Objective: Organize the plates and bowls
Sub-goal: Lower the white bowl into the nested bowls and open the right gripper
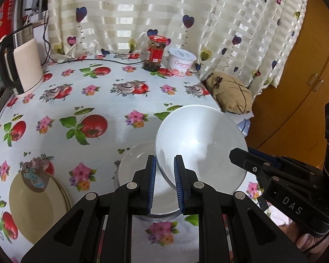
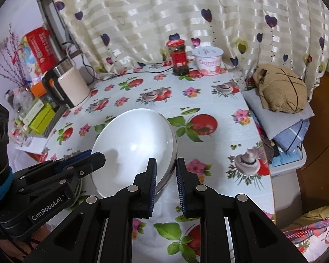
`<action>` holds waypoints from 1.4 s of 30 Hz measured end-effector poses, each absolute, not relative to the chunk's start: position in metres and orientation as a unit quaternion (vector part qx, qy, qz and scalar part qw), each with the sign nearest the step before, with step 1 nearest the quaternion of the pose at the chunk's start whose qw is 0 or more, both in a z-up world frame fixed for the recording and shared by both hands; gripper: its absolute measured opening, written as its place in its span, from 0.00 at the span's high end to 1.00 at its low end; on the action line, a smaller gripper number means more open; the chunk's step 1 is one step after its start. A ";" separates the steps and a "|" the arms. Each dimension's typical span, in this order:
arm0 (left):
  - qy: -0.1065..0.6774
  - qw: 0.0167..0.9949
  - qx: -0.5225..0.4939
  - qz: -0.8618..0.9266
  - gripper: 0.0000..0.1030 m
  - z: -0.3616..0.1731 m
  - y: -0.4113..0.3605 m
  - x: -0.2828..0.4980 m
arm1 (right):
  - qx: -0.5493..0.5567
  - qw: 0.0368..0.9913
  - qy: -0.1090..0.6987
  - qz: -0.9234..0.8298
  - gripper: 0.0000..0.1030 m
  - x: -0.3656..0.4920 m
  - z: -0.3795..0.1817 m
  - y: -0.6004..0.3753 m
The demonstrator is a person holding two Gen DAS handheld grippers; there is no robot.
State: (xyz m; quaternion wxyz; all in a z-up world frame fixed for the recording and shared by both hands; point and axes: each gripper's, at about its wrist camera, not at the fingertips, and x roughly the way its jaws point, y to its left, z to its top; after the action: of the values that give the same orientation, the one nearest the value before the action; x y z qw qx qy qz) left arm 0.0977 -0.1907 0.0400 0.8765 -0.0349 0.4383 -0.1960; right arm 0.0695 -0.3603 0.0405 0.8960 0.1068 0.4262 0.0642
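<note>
Kettle: a cream electric kettle (image 1: pixel 25 65) with a black handle stands at the table's far left.
Plates: a stack of beige plates (image 1: pixel 36 206) lies at the near left of the flowered tablecloth (image 1: pixel 111 114).
Lower bowl: a white bowl (image 1: pixel 133 164) rests on the cloth, partly hidden beneath the raised one.
Left gripper: the left gripper (image 1: pixel 163 184) has its blue pads nearly together, clamped on the near left rim of the white bowl (image 1: pixel 199 144).
White bowl: held tilted above the table between both grippers, its hollow facing the cameras, over the lower bowl.
Right gripper: the right gripper (image 2: pixel 166 186) is closed narrowly on the bowl's right rim, one pad inside, one outside.
Jar: a red-lidded jar (image 1: pixel 155 53) stands at the table's far edge by the curtain (image 1: pixel 164 11).
Yogurt tub: a white tub (image 1: pixel 182 62) sits just beside the jar, to its right.
Soft toy: a tan stuffed toy (image 1: pixel 230 93) lies beyond the table's right edge.
</note>
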 end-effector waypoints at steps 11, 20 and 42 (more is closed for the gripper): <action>0.453 0.874 -0.038 -0.171 0.83 0.028 -0.172 0.095 | 0.108 0.885 0.444 0.088 0.83 0.076 0.026 -0.341; 0.468 0.868 -0.037 -0.160 0.83 0.018 -0.167 0.099 | 0.109 0.875 0.461 0.098 0.83 0.083 0.011 -0.333; 0.491 0.857 -0.038 -0.151 0.83 -0.001 -0.163 0.105 | 0.097 0.859 0.492 0.106 0.80 0.096 -0.011 -0.324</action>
State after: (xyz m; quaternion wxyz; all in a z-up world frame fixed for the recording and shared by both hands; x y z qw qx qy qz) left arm 0.1051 -0.1633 -0.0014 0.8571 -0.0380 0.4910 -0.1511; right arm 0.0964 -0.3245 -0.0111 0.8589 0.0965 0.4916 0.1065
